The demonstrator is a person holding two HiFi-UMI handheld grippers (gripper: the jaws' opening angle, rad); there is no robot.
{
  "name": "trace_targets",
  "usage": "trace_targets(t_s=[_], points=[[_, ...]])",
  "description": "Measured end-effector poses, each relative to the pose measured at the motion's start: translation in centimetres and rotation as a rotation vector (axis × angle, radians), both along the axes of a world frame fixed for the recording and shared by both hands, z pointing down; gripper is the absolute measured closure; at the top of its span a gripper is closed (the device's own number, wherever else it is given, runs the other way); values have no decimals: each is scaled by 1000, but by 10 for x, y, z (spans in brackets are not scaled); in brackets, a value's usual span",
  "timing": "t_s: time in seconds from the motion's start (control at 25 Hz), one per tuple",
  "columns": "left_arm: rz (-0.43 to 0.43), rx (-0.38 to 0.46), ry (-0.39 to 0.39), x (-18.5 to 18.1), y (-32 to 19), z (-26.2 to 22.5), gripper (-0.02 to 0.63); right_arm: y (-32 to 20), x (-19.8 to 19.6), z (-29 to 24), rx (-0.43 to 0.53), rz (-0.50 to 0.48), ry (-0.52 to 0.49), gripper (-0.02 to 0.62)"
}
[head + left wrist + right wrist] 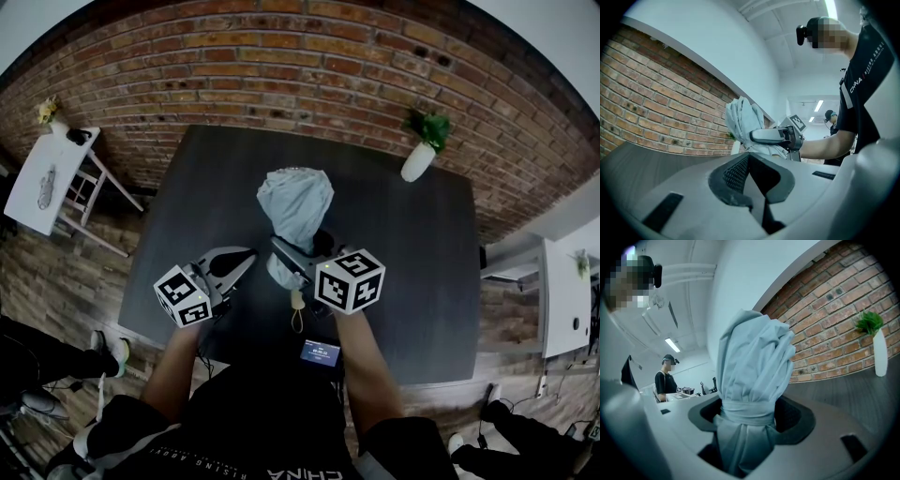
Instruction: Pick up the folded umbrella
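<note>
Now the right gripper (295, 255) has its jaws clamped on the pale blue-grey folded fabric umbrella (295, 211) at its wrapped strap, holding it over the dark rectangular table (412, 281) with the bunched canopy end pointing toward the red brick wall (309, 66). Just beside it, the left gripper (246, 255) hangs with its jaws closed together and nothing between them.

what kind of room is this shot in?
Probably an office or lab with a staged corner: a brick wall behind a dark table, a plant in a white vase on it, and ceiling strip lights above a person at a desk in the background.
</note>
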State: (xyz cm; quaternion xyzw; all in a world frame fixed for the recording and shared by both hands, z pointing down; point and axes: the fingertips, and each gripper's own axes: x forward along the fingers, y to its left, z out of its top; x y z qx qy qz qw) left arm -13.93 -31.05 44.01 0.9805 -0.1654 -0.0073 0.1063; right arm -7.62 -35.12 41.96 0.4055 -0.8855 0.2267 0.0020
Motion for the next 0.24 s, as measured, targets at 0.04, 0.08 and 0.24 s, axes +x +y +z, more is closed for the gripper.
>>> trace_targets(t_s=[0.04, 0.08, 0.24], points=[[1, 0, -2, 0, 0, 0, 604, 0, 0, 0, 0, 0, 0, 282], [2, 0, -3, 0, 0, 1, 604, -1, 0, 1, -1, 0, 0, 282], [6, 1, -5, 0, -2, 2, 604, -2, 0, 2, -4, -1, 0, 282]])
